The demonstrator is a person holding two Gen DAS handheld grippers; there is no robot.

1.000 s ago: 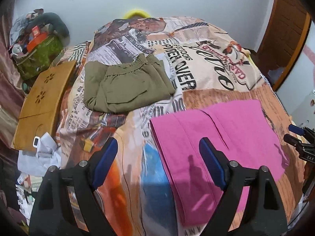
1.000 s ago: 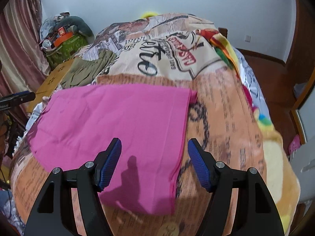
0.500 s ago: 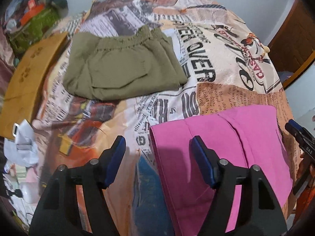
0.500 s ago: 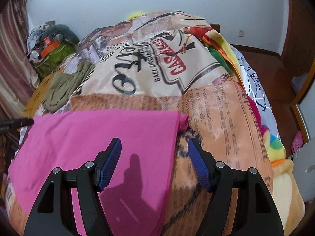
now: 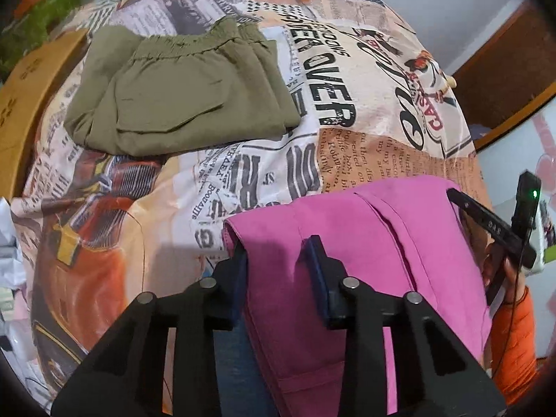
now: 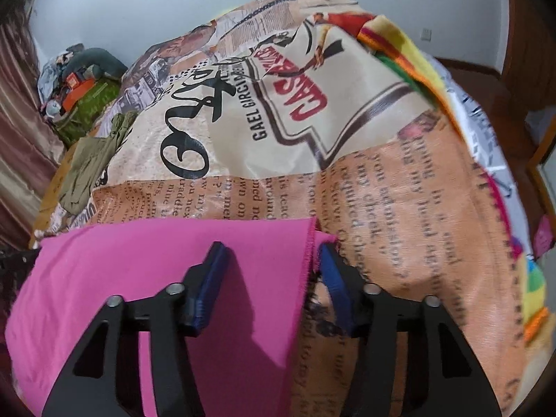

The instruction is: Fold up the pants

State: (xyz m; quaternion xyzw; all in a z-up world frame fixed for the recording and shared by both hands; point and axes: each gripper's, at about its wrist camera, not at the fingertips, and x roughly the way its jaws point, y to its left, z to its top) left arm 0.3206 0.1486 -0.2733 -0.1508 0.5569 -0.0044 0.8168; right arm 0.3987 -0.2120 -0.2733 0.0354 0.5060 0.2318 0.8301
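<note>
Pink pants (image 5: 392,243) lie flat on the printed bedspread (image 5: 312,160). My left gripper (image 5: 278,257) is low over their far left corner, jaws part closed, one finger at the fabric's left edge and one on top of it. In the right wrist view the pink pants (image 6: 139,264) fill the lower left. My right gripper (image 6: 271,264) is open and straddles their far right corner, one finger on the fabric and one just off its edge. The right gripper also shows at the right in the left wrist view (image 5: 493,229).
Folded olive-green pants (image 5: 180,87) lie farther back on the bed, also seen in the right wrist view (image 6: 90,170). A wooden board (image 5: 24,90) stands at the bed's left side. Bags and clutter (image 6: 80,80) sit in the far left corner.
Both grippers have moved forward and down onto the far corners of the pink pants. The left gripper's jaws have narrowed around the fabric edge.
</note>
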